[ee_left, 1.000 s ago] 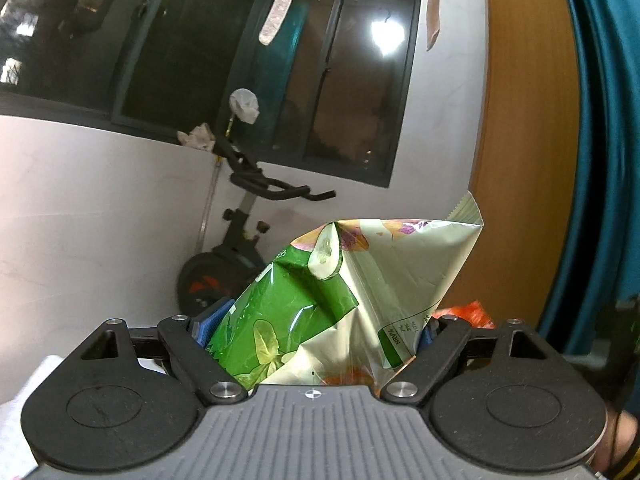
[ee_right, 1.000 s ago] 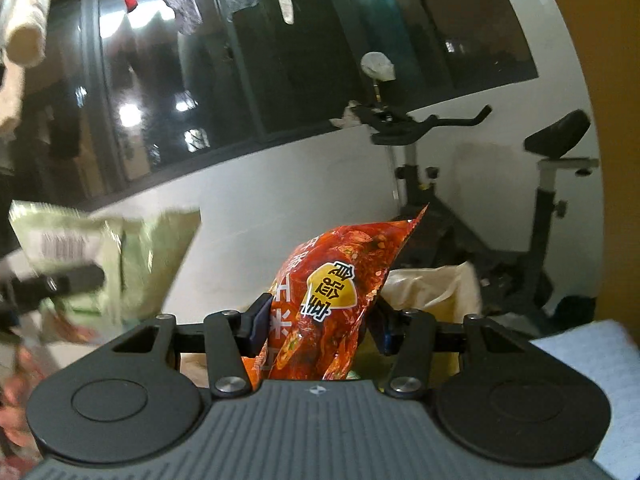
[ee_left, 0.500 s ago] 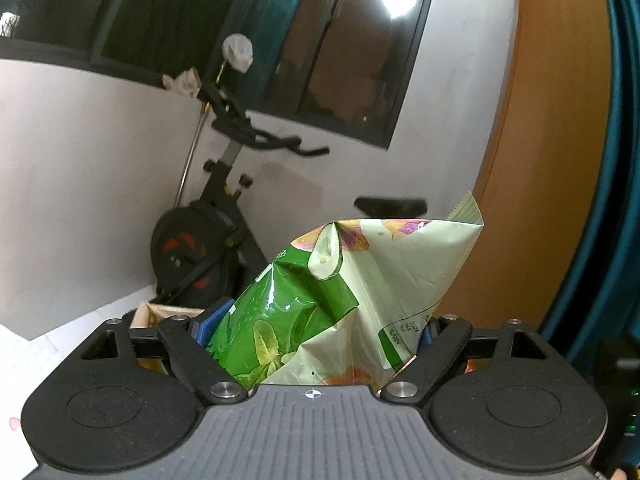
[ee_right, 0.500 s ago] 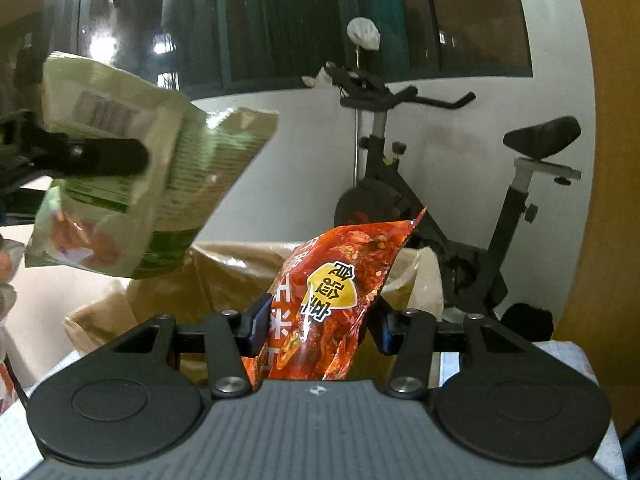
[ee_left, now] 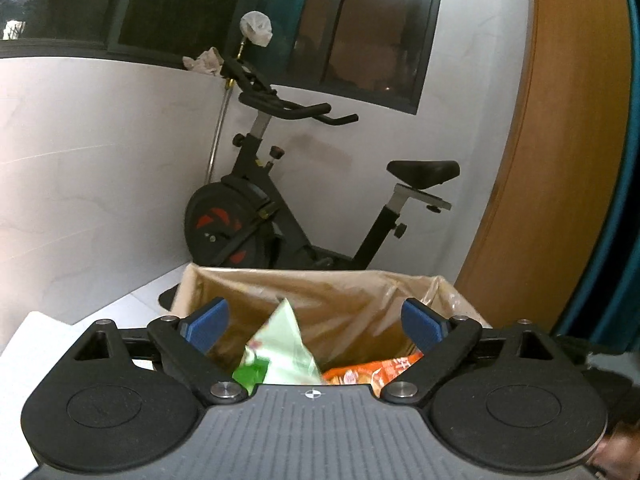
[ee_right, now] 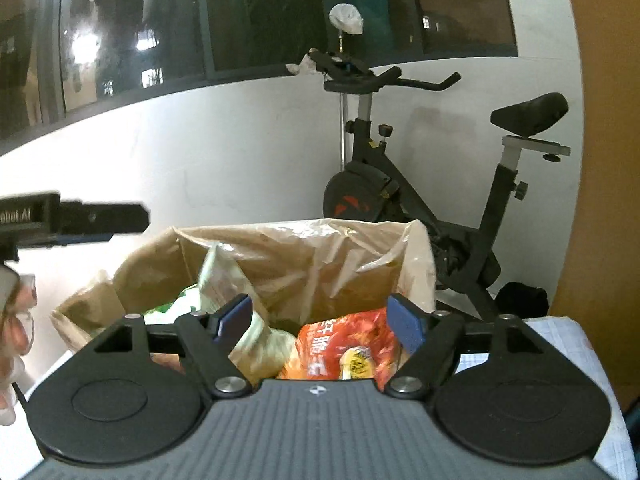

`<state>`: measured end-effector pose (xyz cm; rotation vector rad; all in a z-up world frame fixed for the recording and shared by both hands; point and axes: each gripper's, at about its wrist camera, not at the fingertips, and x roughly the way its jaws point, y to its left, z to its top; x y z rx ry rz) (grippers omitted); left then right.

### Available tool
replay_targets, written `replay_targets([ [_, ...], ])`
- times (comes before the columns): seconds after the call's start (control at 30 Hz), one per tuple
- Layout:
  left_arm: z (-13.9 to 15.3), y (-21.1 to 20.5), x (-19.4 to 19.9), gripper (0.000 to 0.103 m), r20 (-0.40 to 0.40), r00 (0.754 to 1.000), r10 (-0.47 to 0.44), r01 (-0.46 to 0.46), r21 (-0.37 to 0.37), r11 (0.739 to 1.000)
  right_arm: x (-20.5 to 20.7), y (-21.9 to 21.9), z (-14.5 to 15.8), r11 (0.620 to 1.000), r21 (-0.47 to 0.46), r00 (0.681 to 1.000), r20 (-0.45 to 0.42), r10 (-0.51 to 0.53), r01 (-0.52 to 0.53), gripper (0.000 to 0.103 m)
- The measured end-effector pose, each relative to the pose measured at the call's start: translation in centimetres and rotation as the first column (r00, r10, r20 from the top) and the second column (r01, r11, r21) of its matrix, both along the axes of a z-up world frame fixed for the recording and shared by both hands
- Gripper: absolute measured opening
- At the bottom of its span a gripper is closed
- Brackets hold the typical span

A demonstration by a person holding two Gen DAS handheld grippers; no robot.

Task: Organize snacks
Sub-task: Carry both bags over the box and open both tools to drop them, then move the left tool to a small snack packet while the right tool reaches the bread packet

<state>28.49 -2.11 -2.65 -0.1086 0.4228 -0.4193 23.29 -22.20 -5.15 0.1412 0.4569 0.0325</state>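
A box lined with a tan plastic bag (ee_left: 320,300) stands below both grippers; it also shows in the right wrist view (ee_right: 304,256). The green snack bag (ee_left: 280,352) lies inside it, seen too in the right wrist view (ee_right: 224,288). The red snack bag (ee_right: 344,352) lies beside it in the box, its edge showing in the left wrist view (ee_left: 372,372). My left gripper (ee_left: 316,320) is open and empty above the box. My right gripper (ee_right: 320,320) is open and empty above the red bag. The left gripper also shows from the side in the right wrist view (ee_right: 80,216).
A black exercise bike (ee_left: 280,216) stands behind the box against the white wall; it also shows in the right wrist view (ee_right: 420,200). A wooden panel (ee_left: 552,160) rises at the right. A white checked surface (ee_right: 568,344) lies under the box.
Both grippers opened and let go of their bags, which dropped into the lined box. Both views tilted down toward the box.
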Motion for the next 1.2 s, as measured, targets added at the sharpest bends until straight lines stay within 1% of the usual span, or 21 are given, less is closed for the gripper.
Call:
replay_targets([
  [0.13,0.4,1.4,-1.5,0.094,-0.005,1.0,0.03,-0.03,0.016,0.999,-2.4,-0.6,0.5,0.999,0.033,1.0,0.018,-0.012,0.012,0.077],
  [0.23,0.3,2.5,-3.4,0.094,-0.008,0.999,0.051,-0.05,0.032,0.998,-4.5,-0.7,0.7,0.998,0.053,0.999,0.033,-0.022,0.02,0.077],
  [0.4,-0.8,4.0,-7.1,0.094,0.005,0.998,0.069,-0.07,0.069,0.995,-7.9,-0.2,0.7,0.999,0.048,0.997,0.068,-0.021,0.018,0.077],
  [0.47,-1.5,4.3,-8.2,0.094,-0.007,0.997,0.078,-0.077,0.08,0.994,-9.0,0.0,0.4,0.999,0.034,0.997,0.077,-0.011,0.009,0.077],
  [0.53,-2.2,4.7,-9.0,0.093,-0.035,0.996,0.086,-0.084,0.071,0.994,-9.9,0.3,-0.1,1.0,0.022,0.997,0.073,0.003,-0.004,0.077],
  [0.63,-3.5,5.2,-10.1,0.093,-0.067,0.994,0.09,-0.088,0.03,0.996,-10.8,0.7,-1.2,1.0,-0.004,0.998,0.056,0.021,-0.021,0.077],
  [0.7,-4.5,5.3,-10.5,0.092,-0.087,0.992,0.092,-0.09,0.03,0.996,-11.2,0.8,-2.4,0.999,-0.036,0.999,0.033,0.027,-0.026,0.077],
  [0.8,-5.9,5.0,-11.1,0.091,-0.1,0.99,0.101,-0.095,0.063,0.993,-11.7,0.8,-4.1,0.995,-0.096,1.0,-0.015,0.025,-0.026,0.077],
  [0.93,-7.6,4.9,-11.4,0.09,-0.131,0.985,0.112,-0.105,0.064,0.992,-12.6,0.1,-6.7,0.992,-0.122,0.996,-0.088,0.01,-0.02,0.077],
  [1.03,-8.8,4.8,-11.7,0.09,-0.158,0.981,0.115,-0.107,0.061,0.992,-13.0,-0.8,-8.7,0.989,-0.146,0.988,-0.153,-0.007,-0.016,0.077],
  [1.2,-10.1,5.1,-11.8,0.09,-0.199,0.972,0.127,-0.117,0.06,0.991,-13.3,-1.3,-12.0,0.969,-0.232,0.963,-0.268,0.017,-0.082,0.081],
])
